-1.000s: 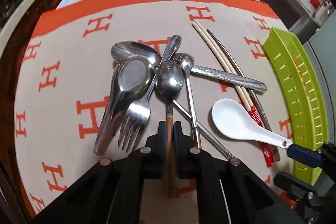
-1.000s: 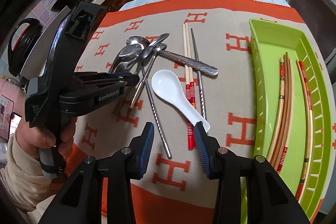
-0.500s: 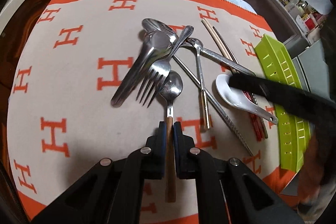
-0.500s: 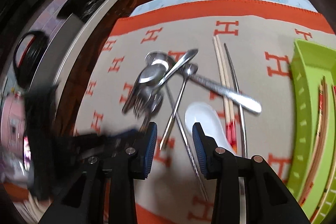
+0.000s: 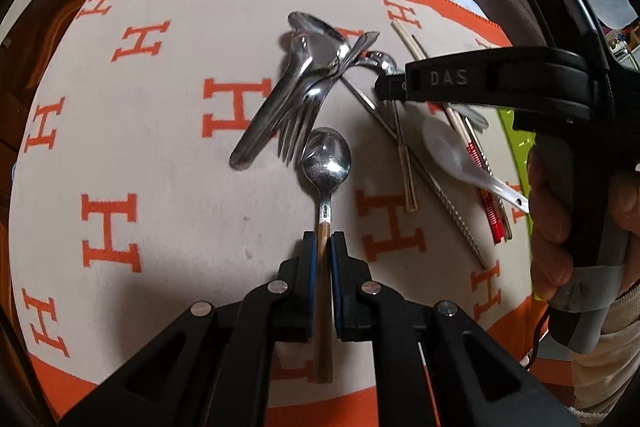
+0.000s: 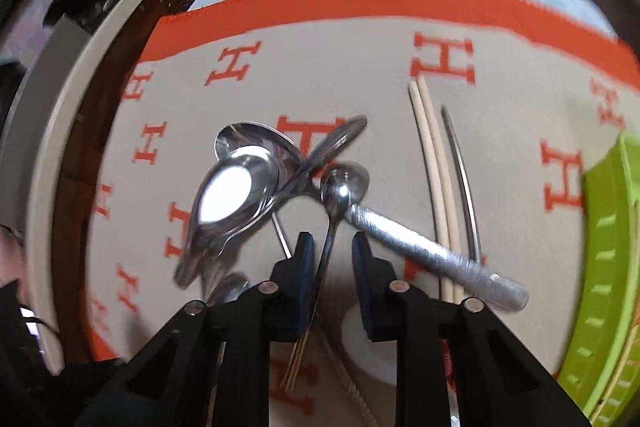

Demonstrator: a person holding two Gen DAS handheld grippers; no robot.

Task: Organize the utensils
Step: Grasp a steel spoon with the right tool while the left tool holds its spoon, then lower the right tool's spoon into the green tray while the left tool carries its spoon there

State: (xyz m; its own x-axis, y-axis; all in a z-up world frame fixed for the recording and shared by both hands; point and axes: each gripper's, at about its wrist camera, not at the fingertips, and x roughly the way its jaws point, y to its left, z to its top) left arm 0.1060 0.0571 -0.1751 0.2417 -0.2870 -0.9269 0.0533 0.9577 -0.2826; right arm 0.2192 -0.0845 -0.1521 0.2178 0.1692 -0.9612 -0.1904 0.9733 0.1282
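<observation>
The left gripper (image 5: 324,251) has its fingers (image 5: 308,259) pinched tight on the wooden handle of a small spoon (image 5: 327,159), bowl pointing forward, just in front of the tines of a fork (image 5: 298,131) and clear of the main heap. That spoon sits over the beige cloth (image 5: 168,147) with orange H marks that covers the surface. Ahead lies the tangle: a deep metal ladle-spoon (image 5: 288,95) crossing the fork, a large spoon (image 5: 316,31) beneath them. Over to the right, the right gripper (image 6: 330,247) reaches in from the side, and in its own view its fingers (image 6: 306,263) stand spread with a gap on both sides of the thin stem of a little teaspoon (image 6: 344,187); neither pad is touching it there. The view is blurred. Just right of that teaspoon runs a heavy textured metal handle (image 6: 436,259), lying across a pair of pale chopsticks (image 6: 434,179) and a thin metal chopstick (image 6: 464,179). A white ceramic spoon (image 5: 452,151) rests on the cloth beside the red-tipped chopstick ends, and the green tray (image 6: 608,247) sits at the right edge.
</observation>
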